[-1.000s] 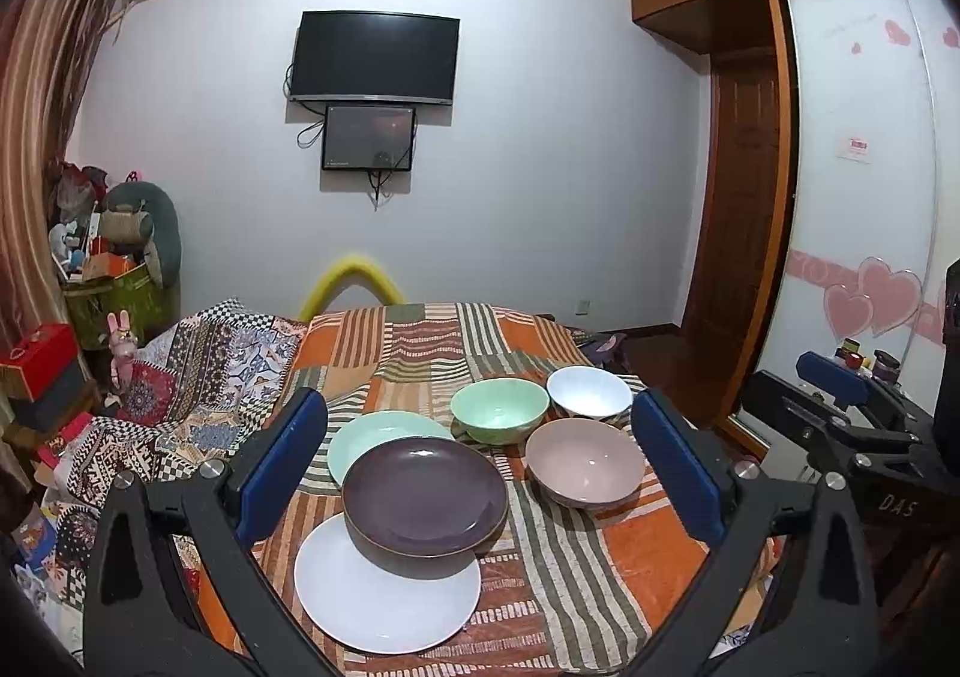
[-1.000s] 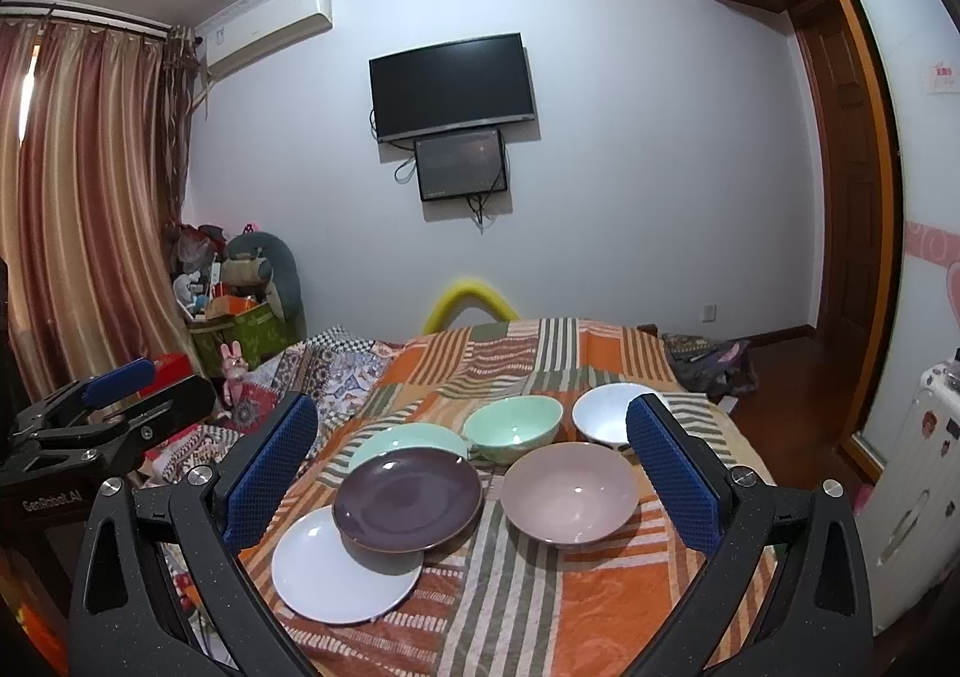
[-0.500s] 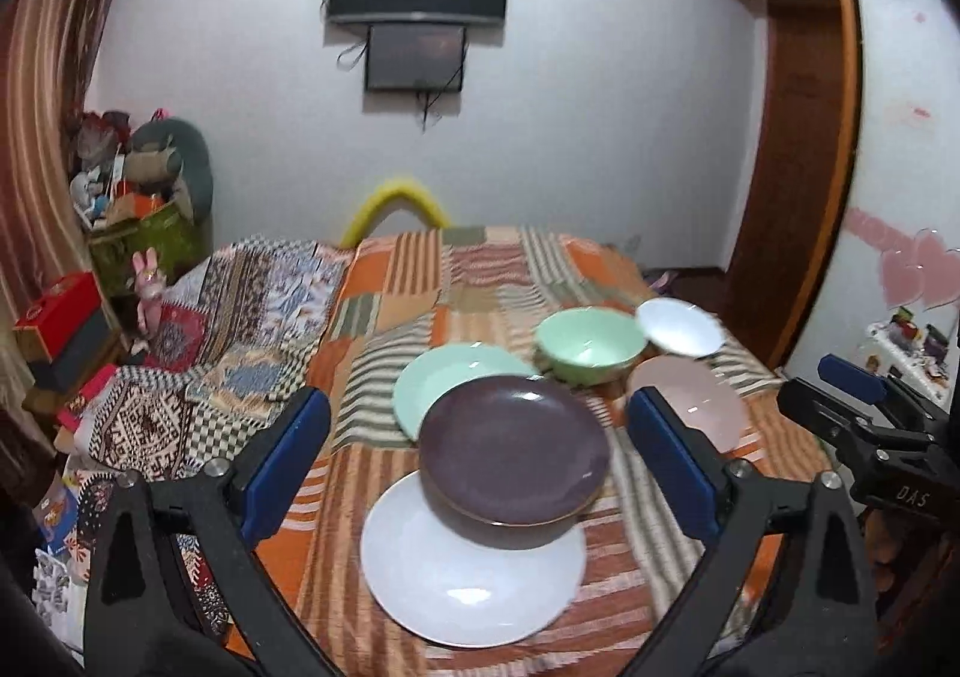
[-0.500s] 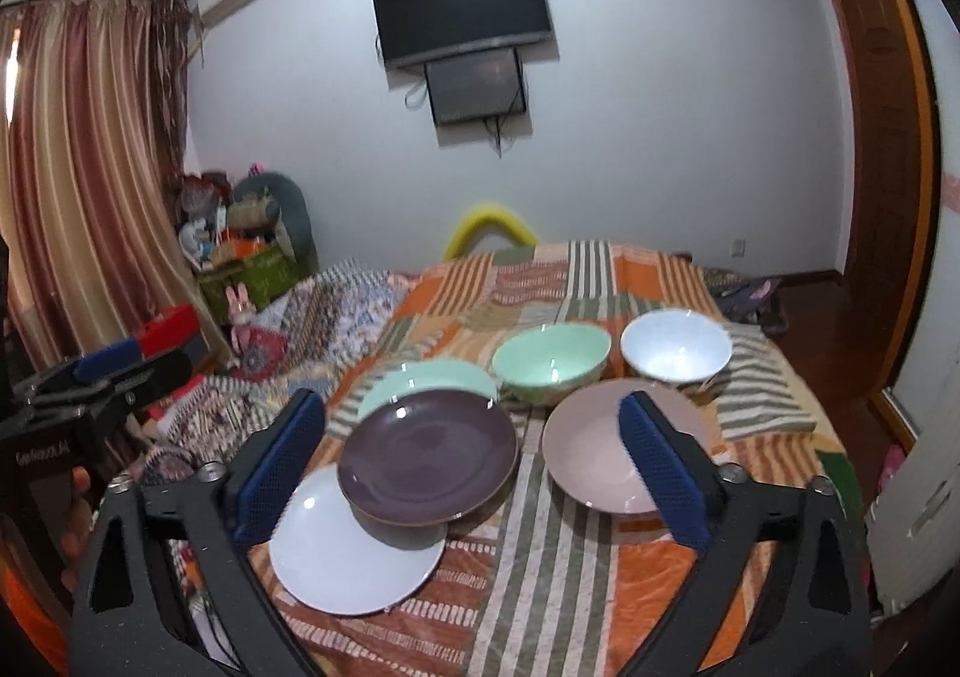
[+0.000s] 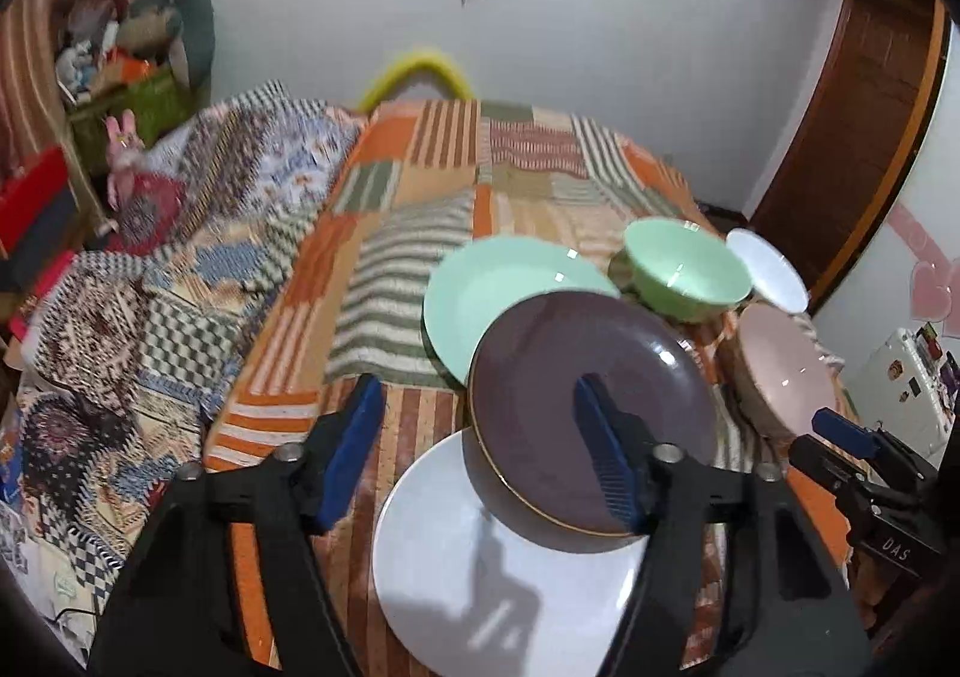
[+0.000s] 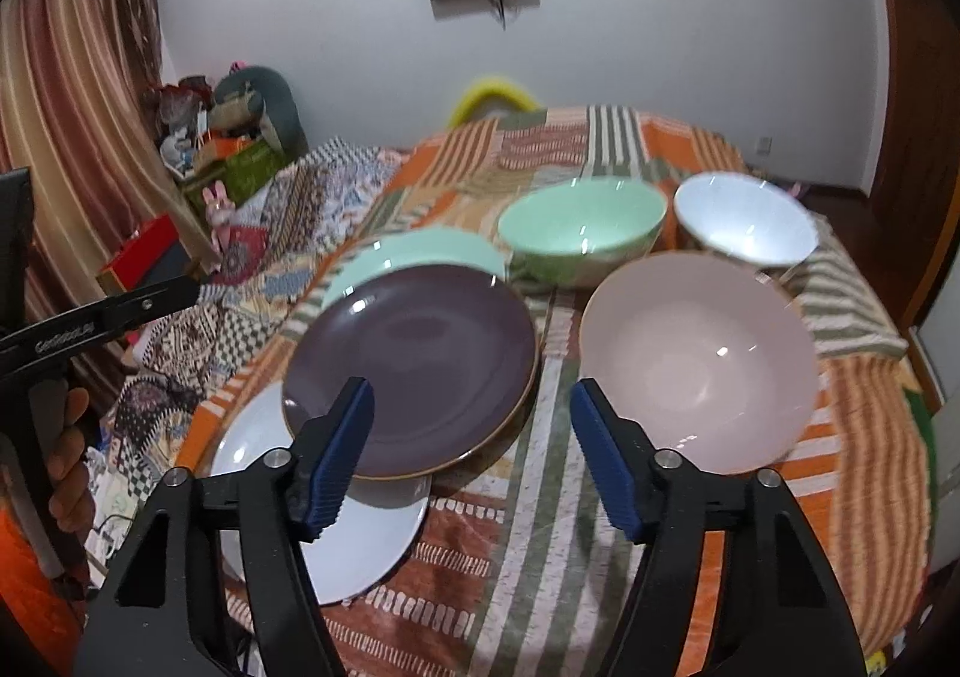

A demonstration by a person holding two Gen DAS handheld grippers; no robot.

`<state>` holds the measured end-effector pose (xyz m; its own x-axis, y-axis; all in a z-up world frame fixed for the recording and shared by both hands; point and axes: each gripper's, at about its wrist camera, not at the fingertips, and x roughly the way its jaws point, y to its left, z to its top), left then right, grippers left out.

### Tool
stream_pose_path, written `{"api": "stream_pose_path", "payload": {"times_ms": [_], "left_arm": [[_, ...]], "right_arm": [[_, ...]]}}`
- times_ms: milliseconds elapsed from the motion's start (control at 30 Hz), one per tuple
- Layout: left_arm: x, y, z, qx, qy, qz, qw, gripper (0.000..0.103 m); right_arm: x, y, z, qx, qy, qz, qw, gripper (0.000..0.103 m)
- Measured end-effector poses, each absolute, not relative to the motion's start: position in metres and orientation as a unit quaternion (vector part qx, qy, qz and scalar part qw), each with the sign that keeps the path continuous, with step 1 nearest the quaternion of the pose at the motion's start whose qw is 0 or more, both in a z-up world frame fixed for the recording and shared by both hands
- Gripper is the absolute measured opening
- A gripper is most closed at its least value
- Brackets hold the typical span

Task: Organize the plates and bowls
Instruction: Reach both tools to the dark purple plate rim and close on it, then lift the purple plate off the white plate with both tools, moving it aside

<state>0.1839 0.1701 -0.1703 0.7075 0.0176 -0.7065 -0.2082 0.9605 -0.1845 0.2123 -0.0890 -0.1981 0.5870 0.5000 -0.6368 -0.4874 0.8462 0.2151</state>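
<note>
Both wrist views tilt down, near – sharing the dishes [image 5: 591, 413].

Dim indoor light, motion blur, fisheye warp w/ dark vignetted corners.

You've got a dark purple plate [image 6: 414, 359] tilted, overlapping the white plate [image 6: 336, 533] and mint plate [image 6: 420, 251]. Mint bowl [image 6: 582, 227], white bowl [image 6: 744, 224], pink bowl [image 6: 696, 353] upright beside them, all on the bed.
</note>
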Motion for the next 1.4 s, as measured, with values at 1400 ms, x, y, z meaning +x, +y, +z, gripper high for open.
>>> {"api": "stream_pose_path", "payload": {"times_ms": [1400], "left_arm": [[0.248,0.170,-0.245,-0.124,0.458,-0.005,0.880,0.016]], "right_arm": [[0.259,-0.073,-0.244,0.000,0.439,0.256,0.861,0.029]]}}
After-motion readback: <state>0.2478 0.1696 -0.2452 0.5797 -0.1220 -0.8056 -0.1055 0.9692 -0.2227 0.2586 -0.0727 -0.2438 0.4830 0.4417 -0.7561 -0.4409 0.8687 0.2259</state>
